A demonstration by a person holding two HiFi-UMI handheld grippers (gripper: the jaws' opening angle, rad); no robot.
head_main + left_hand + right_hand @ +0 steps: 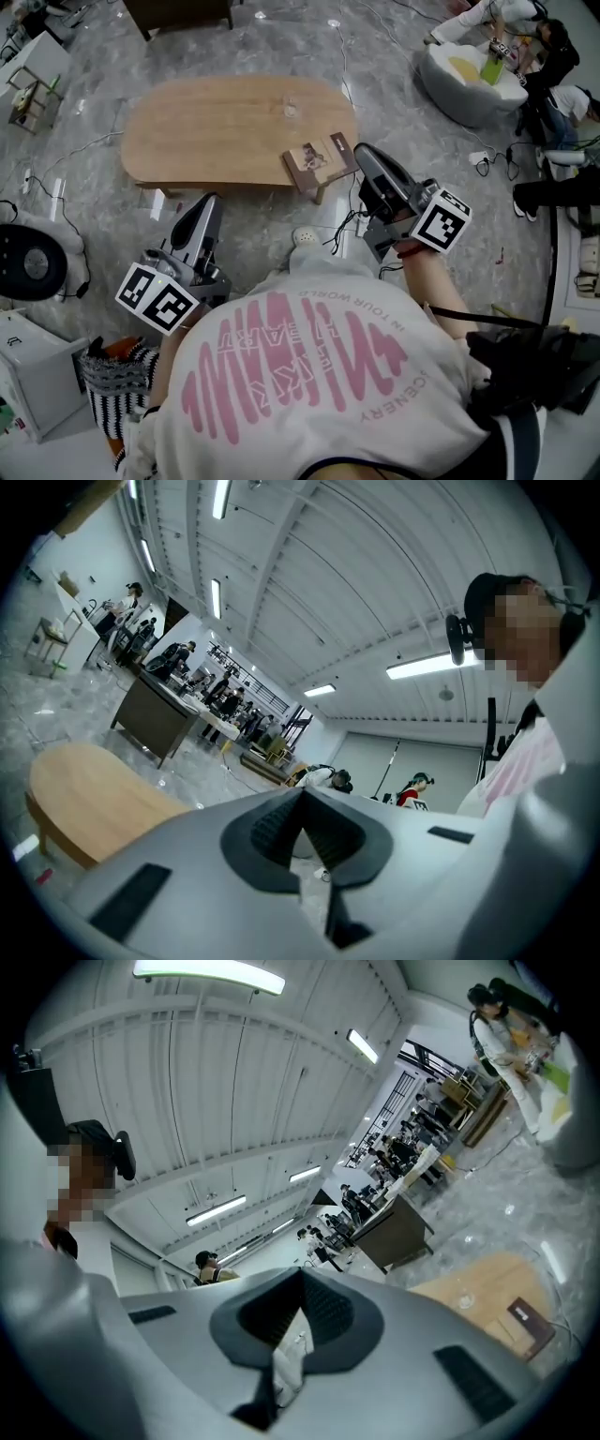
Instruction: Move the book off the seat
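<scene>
A brown book (pixel 319 159) lies at the right front corner of the oval wooden seat (pixel 216 131), partly over its edge. In the head view my right gripper (pixel 359 150) is held up with its tip over the book's right end; nothing is between its closed jaws. My left gripper (pixel 212 200) hovers in front of the seat, apart from the book, its jaws together and empty. The right gripper view looks level across the room, with the book (pixel 528 1321) low at the right on the seat (pixel 469 1297). The left gripper view shows the seat (pixel 84 799) at the left and no book.
A small glass (pixel 289 108) stands on the seat. On the marble floor are cables, a white shoe (pixel 305 236), a black round device (pixel 33 262) and a white box (pixel 28 370) at the left. A white beanbag (pixel 464 80) with people by it sits at the upper right.
</scene>
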